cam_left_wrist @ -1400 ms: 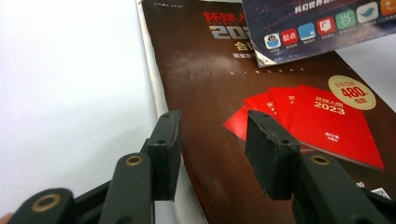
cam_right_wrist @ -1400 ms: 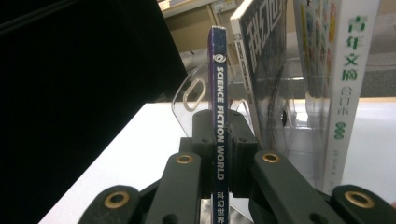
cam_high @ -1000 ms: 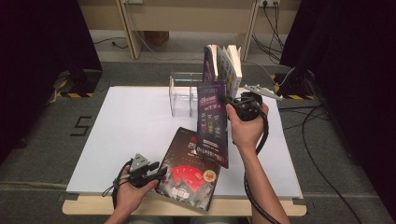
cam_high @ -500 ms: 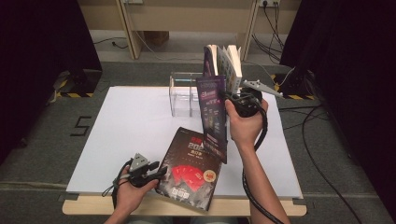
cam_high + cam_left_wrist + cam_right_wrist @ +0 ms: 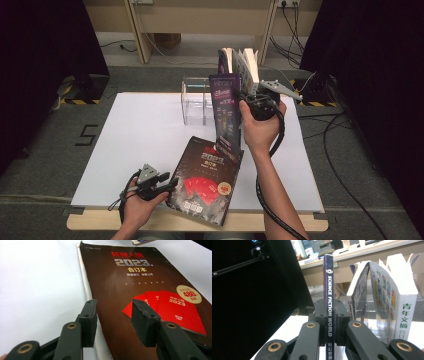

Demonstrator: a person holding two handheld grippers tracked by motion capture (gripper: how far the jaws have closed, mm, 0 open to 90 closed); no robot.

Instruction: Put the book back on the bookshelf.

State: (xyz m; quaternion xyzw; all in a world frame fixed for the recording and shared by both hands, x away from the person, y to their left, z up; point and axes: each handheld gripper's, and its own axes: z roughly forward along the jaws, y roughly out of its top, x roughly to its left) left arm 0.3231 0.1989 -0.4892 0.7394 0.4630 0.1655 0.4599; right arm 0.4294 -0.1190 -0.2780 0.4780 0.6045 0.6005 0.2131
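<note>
High view showed a white table [image 5: 140,140] with a clear acrylic rack [image 5: 195,102] near its far edge, the landmark here. Just right of the rack, the right gripper [image 5: 250,100] held a purple magazine [image 5: 226,112] upright, its jaws clamped on the spine, as the right gripper view confirmed with "Science Fiction World" [image 5: 328,302] pinched between the pads. Behind it, right of the rack, stood two more books [image 5: 242,65]. Nearer the person than the rack lay a dark 2023 book [image 5: 205,180] flat. The left gripper [image 5: 170,184] rested at that book's left edge, jaws open, gripping nothing.
</note>
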